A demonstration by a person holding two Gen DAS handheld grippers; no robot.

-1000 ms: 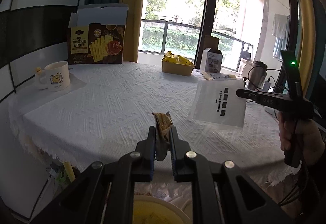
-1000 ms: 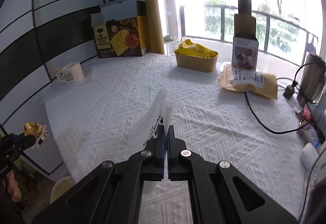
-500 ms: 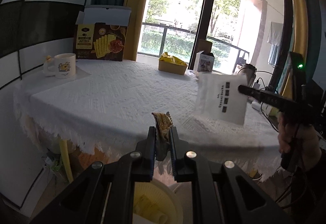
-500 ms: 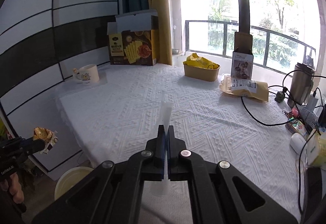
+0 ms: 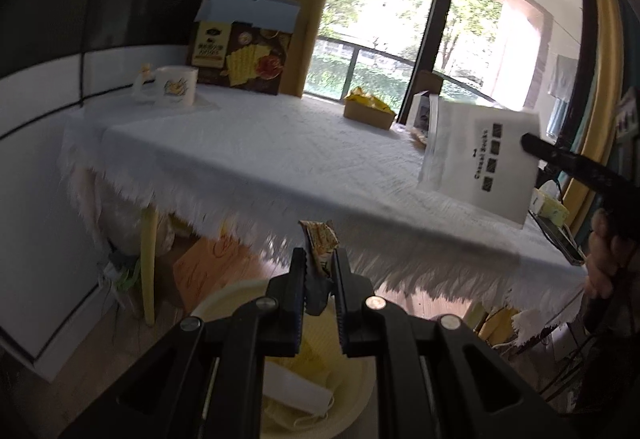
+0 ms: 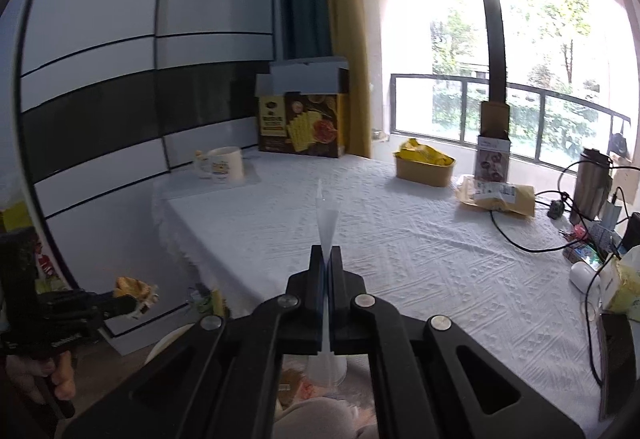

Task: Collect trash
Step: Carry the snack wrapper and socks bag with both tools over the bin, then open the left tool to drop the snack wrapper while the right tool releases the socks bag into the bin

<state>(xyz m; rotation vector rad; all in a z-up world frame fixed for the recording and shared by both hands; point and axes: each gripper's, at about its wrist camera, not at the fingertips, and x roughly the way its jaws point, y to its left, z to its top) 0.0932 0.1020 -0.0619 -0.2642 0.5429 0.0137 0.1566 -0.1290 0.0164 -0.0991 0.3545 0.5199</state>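
Observation:
My left gripper (image 5: pixel 319 264) is shut on a crumpled brown and gold wrapper (image 5: pixel 321 244). It hangs off the table's near edge, above a pale yellow bin (image 5: pixel 352 403) on the floor that holds several pieces of trash. My right gripper (image 6: pixel 327 259) is shut on a flat white plastic bag (image 6: pixel 327 217), seen edge-on. In the left wrist view the bag (image 5: pixel 480 163) hangs at the right, printed with black squares. In the right wrist view the left gripper and its wrapper (image 6: pixel 134 289) show low at the left, with the bin's rim (image 6: pixel 164 345) beside them.
A white-clothed table (image 6: pixel 400 247) carries a mug (image 6: pixel 220 165), a brown cracker box (image 6: pixel 302 127), a cardboard tray of yellow wrappers (image 6: pixel 425 161), a small carton (image 6: pixel 493 155), a padded envelope (image 6: pixel 498 195), cables and a steel flask (image 6: pixel 592 185). A yellow table leg (image 5: pixel 147 263) stands left of the bin.
Both grippers have drawn back off the table and the left one has dropped below its edge. The bin under the left gripper has come into fuller view. Both grips are unchanged.

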